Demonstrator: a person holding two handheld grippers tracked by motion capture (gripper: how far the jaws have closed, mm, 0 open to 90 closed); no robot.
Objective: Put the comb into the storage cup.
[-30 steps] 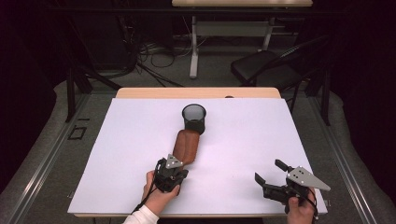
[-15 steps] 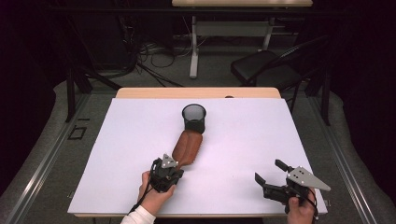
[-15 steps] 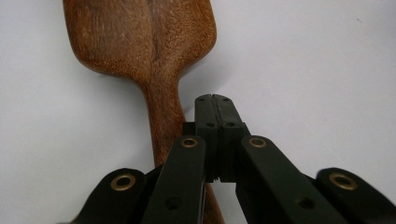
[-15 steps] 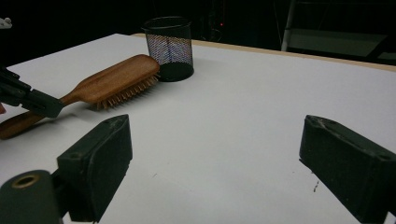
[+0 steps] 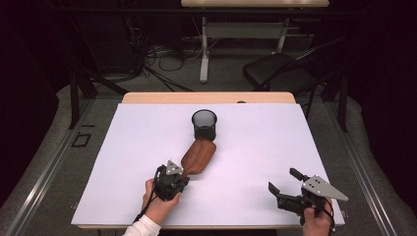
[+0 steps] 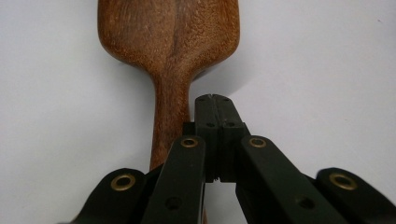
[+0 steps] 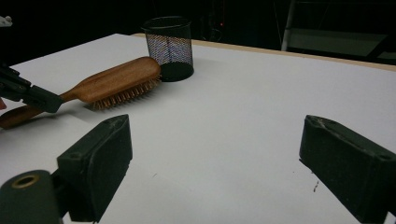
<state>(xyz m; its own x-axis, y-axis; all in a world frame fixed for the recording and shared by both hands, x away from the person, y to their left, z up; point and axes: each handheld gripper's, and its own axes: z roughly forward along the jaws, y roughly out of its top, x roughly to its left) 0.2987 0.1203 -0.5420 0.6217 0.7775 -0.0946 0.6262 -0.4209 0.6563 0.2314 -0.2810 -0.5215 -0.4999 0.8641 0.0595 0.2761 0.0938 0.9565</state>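
Note:
A wooden hairbrush [image 5: 199, 155] lies bristles down on the white table, its head next to a black mesh cup [image 5: 204, 124]. My left gripper [image 5: 181, 178] is at the brush's handle end. In the left gripper view its jaws [image 6: 214, 101] are shut together with nothing between them, lying just right of the handle [image 6: 167, 122]. My right gripper [image 5: 284, 181] rests open near the front right edge. In the right gripper view its wide jaws [image 7: 215, 154] frame bare table, with the hairbrush [image 7: 119, 79], cup [image 7: 169, 46] and left gripper [image 7: 28, 93] farther off.
The white table top [image 5: 275, 142] has a wooden strip along its far edge [image 5: 209, 98]. Beyond it stand a dark chair [image 5: 280, 73], a desk leg and cables on the floor.
The brush has slid slightly toward the near edge and tilted a bit more, and the left gripper has shifted a little left with it. The right gripper has not moved.

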